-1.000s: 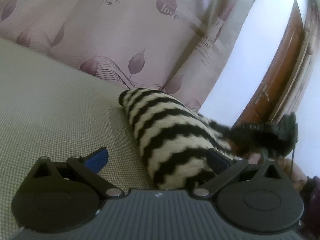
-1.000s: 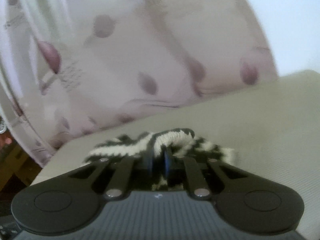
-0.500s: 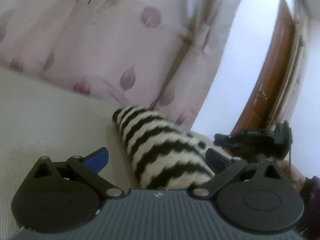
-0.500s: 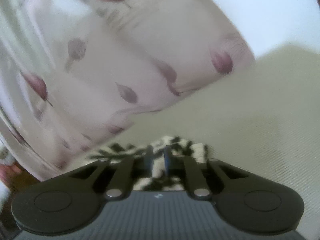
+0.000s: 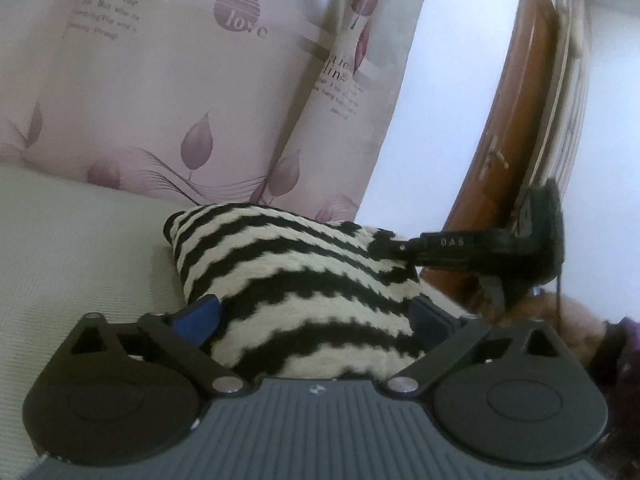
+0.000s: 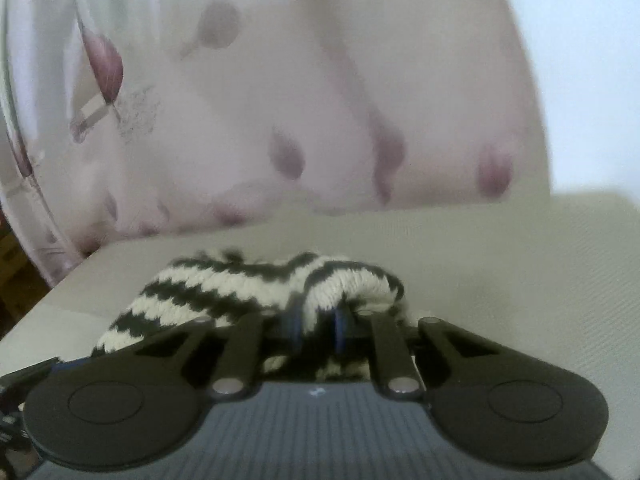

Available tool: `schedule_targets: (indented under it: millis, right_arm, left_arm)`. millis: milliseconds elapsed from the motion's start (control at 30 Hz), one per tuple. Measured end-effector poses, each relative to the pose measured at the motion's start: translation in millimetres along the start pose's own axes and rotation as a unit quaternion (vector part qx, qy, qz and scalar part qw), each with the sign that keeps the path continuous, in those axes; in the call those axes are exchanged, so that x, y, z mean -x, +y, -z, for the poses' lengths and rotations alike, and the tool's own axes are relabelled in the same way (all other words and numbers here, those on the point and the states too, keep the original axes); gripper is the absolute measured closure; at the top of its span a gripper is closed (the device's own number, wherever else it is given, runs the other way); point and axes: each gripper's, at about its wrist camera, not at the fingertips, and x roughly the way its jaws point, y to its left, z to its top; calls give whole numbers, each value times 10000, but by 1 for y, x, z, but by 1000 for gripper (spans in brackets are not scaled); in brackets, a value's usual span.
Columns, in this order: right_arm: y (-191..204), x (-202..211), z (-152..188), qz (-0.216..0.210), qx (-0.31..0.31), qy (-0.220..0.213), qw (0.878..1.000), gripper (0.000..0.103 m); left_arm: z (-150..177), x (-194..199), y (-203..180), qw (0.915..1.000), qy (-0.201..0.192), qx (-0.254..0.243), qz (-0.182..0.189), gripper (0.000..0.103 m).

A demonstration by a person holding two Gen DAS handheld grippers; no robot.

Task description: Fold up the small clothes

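Knit (image 5: pixel 304 280) now between spread left claw (image 5: pixel 316 312).

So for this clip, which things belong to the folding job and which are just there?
In the job:
striped knit garment
left gripper, open around it
right gripper, shut on a fold

Just there:
beige surface
floral curtain
wooden door

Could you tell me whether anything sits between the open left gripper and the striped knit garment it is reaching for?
Nothing visible does. The black-and-cream striped knit garment already lies between the left gripper's spread blue fingers, on the beige woven surface. The right gripper is pinching a fold at its other end.
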Motion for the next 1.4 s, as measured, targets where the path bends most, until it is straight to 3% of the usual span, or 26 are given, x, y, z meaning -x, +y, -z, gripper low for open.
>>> schedule_targets:
  millis: [67,133,233,300,367,467,633,667,700,733,767,900,933,967,1033,1067,1133,1200,1300,1400]
  right_arm:
    - [-10,-9,3,124,-20,229,9997,89]
    - [-26,-24,15,-276,-418,632,9967,87]
    - [-55,-13,29,-633,-1530,208,9860,77]
    - [-69,5,37,-805,-2135,-135,9735,47]
    - [-70,31,39,-767,-2172,-421,9722,31]
    - [-64,63,47,-903,-2089,-418,9729,22]
    - [-25,82,63,-695,-1263,52,9895,23]
    - [-17,78,66,-637,-1051,174,9923,36]
    - [-8,71,69,-552,-899,308,9939,78]
    - [-3,64,71,-477,-902,448,9938,87]
    - [-1,63,74,-532,-1013,438,9925,87]
    - [16,80,69,-1401,-1424,-128,9798,89]
    - [15,82,70,-1380,-1472,-186,9793,89]
    - [11,83,75,-1092,-1416,-131,9838,89]
    - [-9,76,94,-615,-1586,259,9851,89]
    - [-21,74,105,-617,-1744,376,9820,90]
    - [-31,77,111,-827,-1986,306,9761,90]
    - [-31,85,109,-974,-2058,81,9737,85]
    - [-24,96,97,-892,-1983,-195,9759,81]
    - [-11,107,74,-754,-1546,-581,9834,81]
  left_arm:
    - [4,-8,-3,9998,146,-113,-4,6]
    - [10,-12,-5,9995,257,-178,-53,6]
    - [12,-10,-2,9995,242,-170,-73,7]
    - [13,-10,2,9991,326,-146,-212,9]
    - [13,-9,7,9990,376,-36,-236,10]
    - [14,-3,10,9991,289,-1,-323,10]
    - [14,13,-4,9985,248,-304,-375,9]
    - [16,14,-10,9971,259,-518,-492,10]
    - [18,13,-15,9947,312,-737,-642,19]
    - [18,11,-17,9925,423,-873,-750,26]
    - [18,10,-17,9912,535,-906,-809,35]
    - [19,15,-16,9873,680,-1075,-951,37]
    - [19,17,-13,9877,706,-1030,-941,37]
    - [19,19,-11,9884,713,-969,-924,36]
    - [20,22,-7,9891,752,-881,-907,31]
    - [20,24,-6,9895,754,-838,-901,29]
    - [18,29,-9,9908,638,-824,-860,27]
    - [12,38,-15,9912,443,-844,-913,15]
    - [-8,55,-23,9957,-30,-577,-724,6]
    - [-35,54,-32,9973,-299,-413,-523,13]
